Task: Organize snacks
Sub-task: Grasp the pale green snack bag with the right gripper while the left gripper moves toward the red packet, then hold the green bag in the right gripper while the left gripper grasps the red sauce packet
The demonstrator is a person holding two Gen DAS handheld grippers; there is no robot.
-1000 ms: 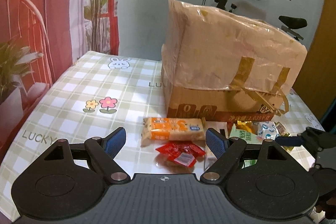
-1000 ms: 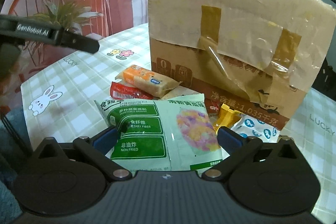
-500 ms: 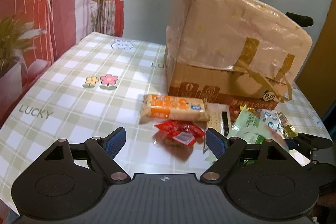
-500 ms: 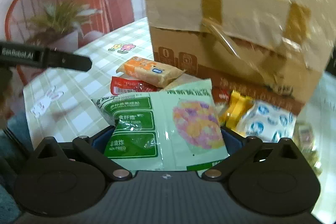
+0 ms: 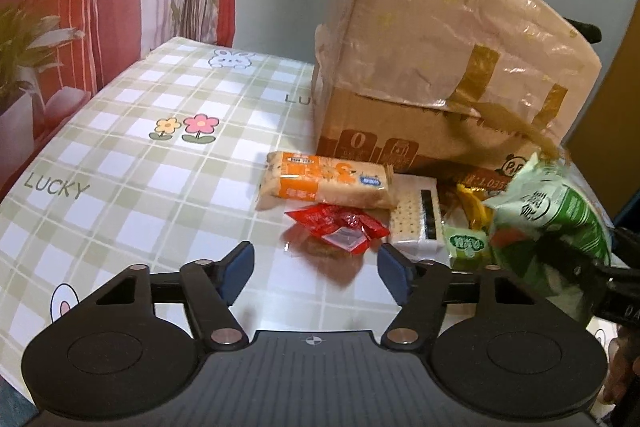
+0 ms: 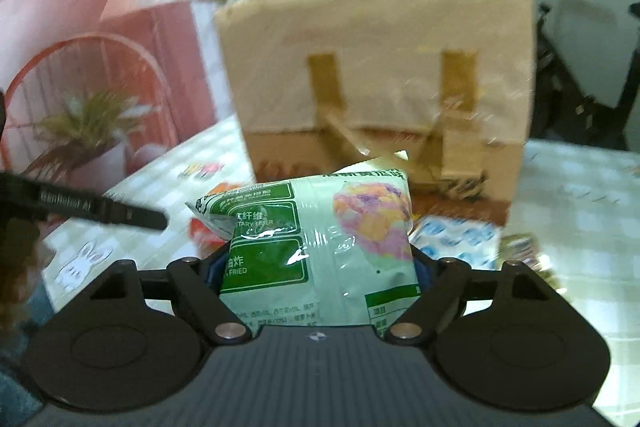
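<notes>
Right now your right gripper [image 6: 318,267] has its fingers clamped on the green snack bag [image 6: 316,243], pinching it across the lower half, w/ the bag's top poking out past the fingertips and clear of the surface [image 5: 132,163]. The left-wrist view shows the same bag raised off to the right of the left fingers. Your left gripper [image 5: 314,267] hangs empty, fingers spread wide, just short of the red wrapper [image 5: 338,227].

To do this step well: the bag is puffy and slick, so hold a steady squeeze, don't crush it, and carry it level so it can't slide out sideways. Pick the spot before you lower it; keep clear of the tall cardboard box [image 6: 380,87] straight ahead of the fingers.

Beyond the left fingers sit the orange packet [image 5: 324,181], a white cracker pack [image 5: 416,213] and a small green sachet [image 5: 466,245], all bunched close against the box.

Readable text: bag says "NON FRIED" and "DIETARY FIBER" (partly cut off) plus Chinese characters; cloth says "LUCKY"; the left gripper's arm prob. reads "GenRobot.AI", though it's blurred.
</notes>
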